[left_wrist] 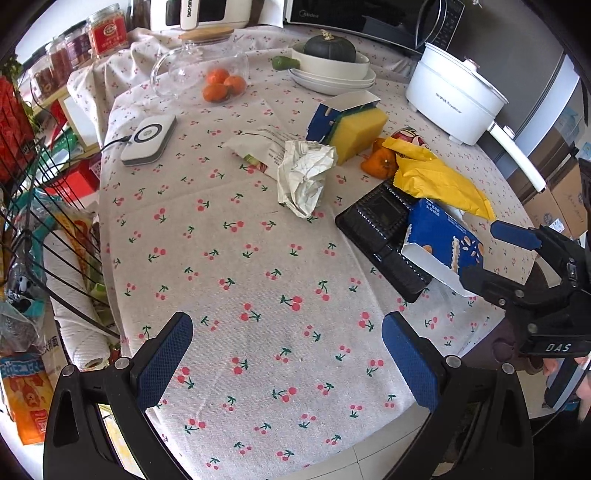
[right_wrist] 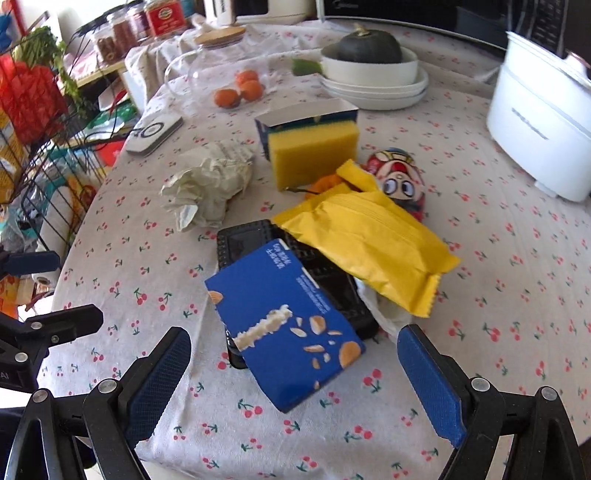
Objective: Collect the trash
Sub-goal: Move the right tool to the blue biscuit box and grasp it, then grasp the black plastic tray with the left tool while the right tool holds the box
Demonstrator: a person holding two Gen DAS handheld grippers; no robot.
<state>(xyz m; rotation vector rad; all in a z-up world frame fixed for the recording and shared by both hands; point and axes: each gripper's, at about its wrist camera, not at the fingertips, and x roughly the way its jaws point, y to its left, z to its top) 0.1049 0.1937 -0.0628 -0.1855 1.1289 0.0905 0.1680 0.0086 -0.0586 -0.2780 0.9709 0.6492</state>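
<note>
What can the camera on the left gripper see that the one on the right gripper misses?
Only the left view shows the white paper-towel roll in the wire rack and the right gripper with fingers open near the blue cardboard snack box.

Only the right view shows the cartoon face on the red round packet and the yellow wrapper's crimped end.

Both show the crumpled white paper, yellow sponge, black plastic tray and white electric pot.

boxes (right_wrist: pixel 286 328) 2 | tangerines (left_wrist: pixel 223 85) 3 | sponge (left_wrist: pixel 356 131) 1 | jars (left_wrist: pixel 107 31) 4
</note>
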